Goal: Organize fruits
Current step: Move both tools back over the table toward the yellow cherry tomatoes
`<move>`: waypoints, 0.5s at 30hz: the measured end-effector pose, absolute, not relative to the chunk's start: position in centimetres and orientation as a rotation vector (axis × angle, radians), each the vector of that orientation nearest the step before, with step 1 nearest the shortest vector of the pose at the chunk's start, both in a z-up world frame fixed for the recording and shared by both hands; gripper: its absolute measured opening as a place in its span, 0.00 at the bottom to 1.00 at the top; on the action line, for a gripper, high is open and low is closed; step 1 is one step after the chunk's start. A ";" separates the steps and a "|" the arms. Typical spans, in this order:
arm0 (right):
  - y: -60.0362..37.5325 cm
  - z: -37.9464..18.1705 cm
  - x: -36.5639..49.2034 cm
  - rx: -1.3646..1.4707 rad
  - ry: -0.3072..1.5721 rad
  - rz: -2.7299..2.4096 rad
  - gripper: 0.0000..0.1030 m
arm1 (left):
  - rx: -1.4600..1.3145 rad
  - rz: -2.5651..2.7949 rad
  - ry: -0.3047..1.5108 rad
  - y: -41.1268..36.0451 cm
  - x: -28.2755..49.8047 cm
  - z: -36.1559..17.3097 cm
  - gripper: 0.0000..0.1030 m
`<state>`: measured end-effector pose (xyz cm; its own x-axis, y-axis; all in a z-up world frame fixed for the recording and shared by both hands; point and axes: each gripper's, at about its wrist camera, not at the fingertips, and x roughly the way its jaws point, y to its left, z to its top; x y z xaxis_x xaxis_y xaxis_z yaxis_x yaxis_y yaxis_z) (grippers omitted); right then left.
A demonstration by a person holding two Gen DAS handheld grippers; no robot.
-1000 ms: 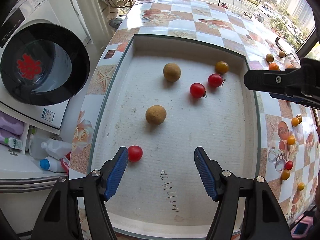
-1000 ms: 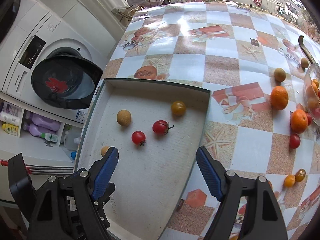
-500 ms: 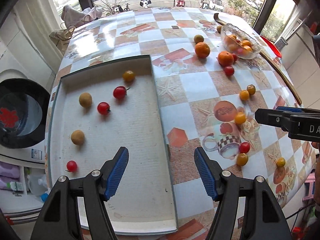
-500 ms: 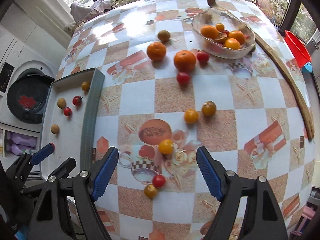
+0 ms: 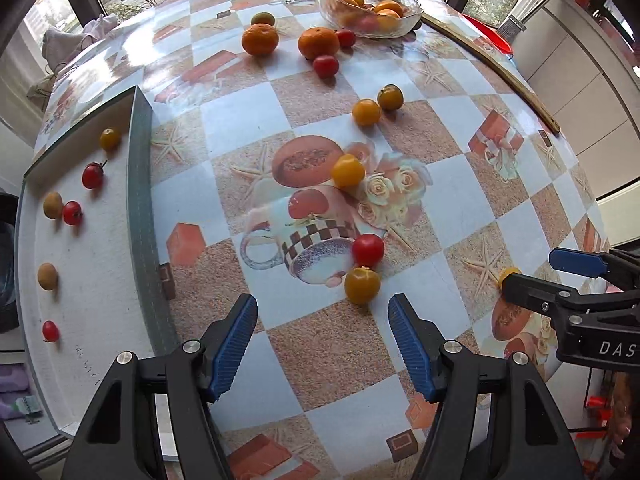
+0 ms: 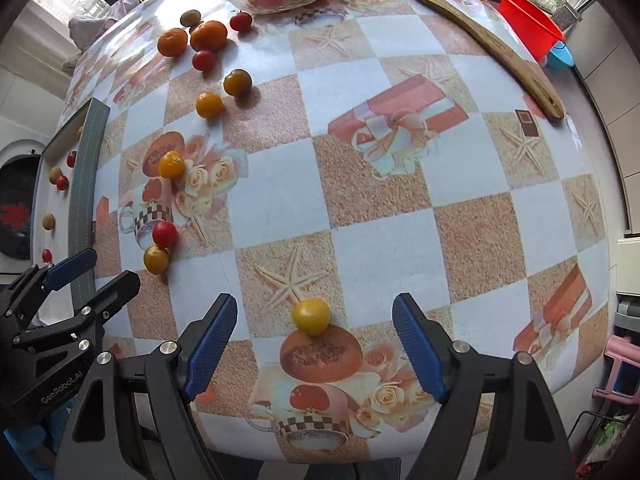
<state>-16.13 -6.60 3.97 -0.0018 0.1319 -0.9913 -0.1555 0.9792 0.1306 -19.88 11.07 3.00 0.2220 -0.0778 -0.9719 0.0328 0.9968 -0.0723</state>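
Left wrist view: the left gripper point(image 5: 322, 340) hangs over the checkered tablecloth point(image 5: 256, 120) with its jaws apart and nothing between them. Just ahead of the blue pads sits an orange tomato point(image 5: 362, 285), touching a red tomato point(image 5: 368, 250) behind it. The tray point(image 5: 142, 208) is off to the left with a few small fruits in it, and the glass bowl point(image 5: 368, 10) sits at the far end with two oranges point(image 5: 260, 40) near it. The right gripper point(image 5: 532, 276) pokes in from the right edge.

Right wrist view: the right gripper point(image 6: 316, 354) is also spread wide and holding nothing. A yellow tomato point(image 6: 311, 316) lies on the cloth between the two fingers, not touched by either pad. A red bucket point(image 6: 528, 26) stands beyond the table's edge.
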 end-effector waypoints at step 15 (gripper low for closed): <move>-6.3 2.6 -17.6 -0.066 1.559 0.291 0.55 | 0.009 -0.083 1.371 8.1 -18.0 0.1 0.67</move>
